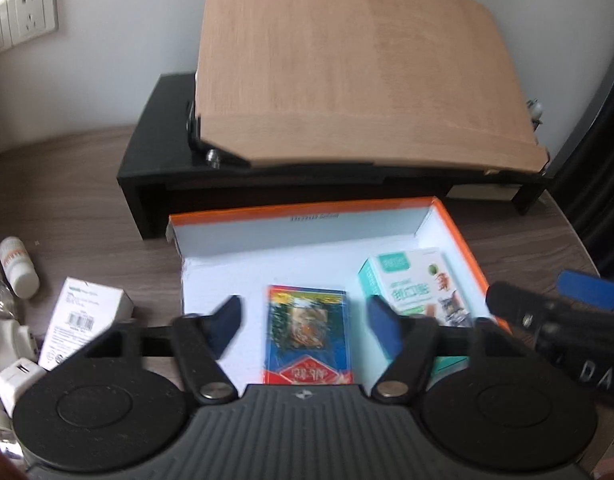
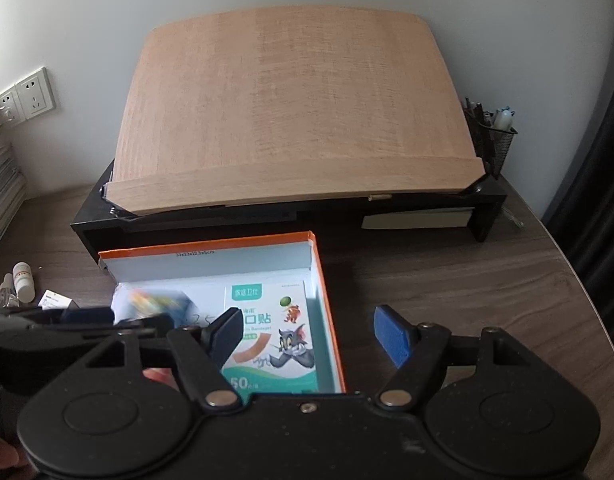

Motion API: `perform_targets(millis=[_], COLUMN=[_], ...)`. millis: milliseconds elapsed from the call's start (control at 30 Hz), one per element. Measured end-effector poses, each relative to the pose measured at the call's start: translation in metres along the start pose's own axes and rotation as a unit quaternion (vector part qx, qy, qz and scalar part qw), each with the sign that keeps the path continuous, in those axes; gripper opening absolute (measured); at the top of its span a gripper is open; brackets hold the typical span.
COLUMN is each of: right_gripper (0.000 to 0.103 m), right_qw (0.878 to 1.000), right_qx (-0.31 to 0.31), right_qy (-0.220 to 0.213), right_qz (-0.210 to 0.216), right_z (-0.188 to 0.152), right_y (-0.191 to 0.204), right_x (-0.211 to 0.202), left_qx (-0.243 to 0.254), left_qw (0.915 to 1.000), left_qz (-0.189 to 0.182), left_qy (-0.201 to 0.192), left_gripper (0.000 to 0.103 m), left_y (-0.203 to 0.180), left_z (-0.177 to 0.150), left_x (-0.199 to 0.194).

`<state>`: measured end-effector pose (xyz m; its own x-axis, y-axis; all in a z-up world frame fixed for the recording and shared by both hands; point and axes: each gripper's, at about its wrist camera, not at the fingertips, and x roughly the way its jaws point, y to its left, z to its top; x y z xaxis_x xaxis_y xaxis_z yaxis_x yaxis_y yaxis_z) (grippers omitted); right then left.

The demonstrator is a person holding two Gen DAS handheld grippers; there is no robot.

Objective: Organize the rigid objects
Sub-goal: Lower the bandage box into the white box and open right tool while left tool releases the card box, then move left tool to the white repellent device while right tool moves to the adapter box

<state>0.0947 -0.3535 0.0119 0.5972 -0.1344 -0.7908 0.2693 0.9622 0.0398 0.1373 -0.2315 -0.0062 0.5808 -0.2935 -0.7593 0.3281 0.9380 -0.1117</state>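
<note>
A shallow white box with an orange rim (image 1: 307, 216) (image 2: 211, 250) lies open on the wooden table. Inside it a blue and red pack of playing cards (image 1: 307, 336) lies flat, blurred in the right wrist view (image 2: 155, 300). Beside it on the right is a teal bandage carton with cartoon figures (image 1: 411, 280) (image 2: 275, 320). My left gripper (image 1: 307, 322) is open, its pads on either side of the card pack and clear of it. My right gripper (image 2: 311, 334) is open and holds nothing. It straddles the box's right wall.
Behind the box a black desk riser (image 1: 155, 168) carries a tilted wooden board (image 2: 291, 112). A white bottle (image 1: 17, 268), a white carton (image 1: 83, 316) and a white charger (image 1: 15, 376) lie left of the box. A mesh pen holder (image 2: 495, 136) stands at the back right.
</note>
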Motion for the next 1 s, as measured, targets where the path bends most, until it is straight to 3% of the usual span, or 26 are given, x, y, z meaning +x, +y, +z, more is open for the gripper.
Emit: perform_targets(millis=[533, 1000], right_gripper=[0.087, 0.087], right_qw=[0.999, 0.992], right_qx=[-0.009, -0.060], right_qy=[-0.001, 0.021], right_qz=[0.043, 0.112], right_z=[-0.033, -0.065], right_y=[0.022, 0.076], right_x=[-0.036, -0.048], left_qx=[-0.048, -0.120], left_qw=[0.9968, 0.9842], left_qz=[0.056, 0.121], left_qy=[-0.031, -0.049], left_gripper=[0.082, 0.091], left_y=[0.021, 0.075], left_z=[-0.035, -0.092], left_x=[-0.064, -0.105])
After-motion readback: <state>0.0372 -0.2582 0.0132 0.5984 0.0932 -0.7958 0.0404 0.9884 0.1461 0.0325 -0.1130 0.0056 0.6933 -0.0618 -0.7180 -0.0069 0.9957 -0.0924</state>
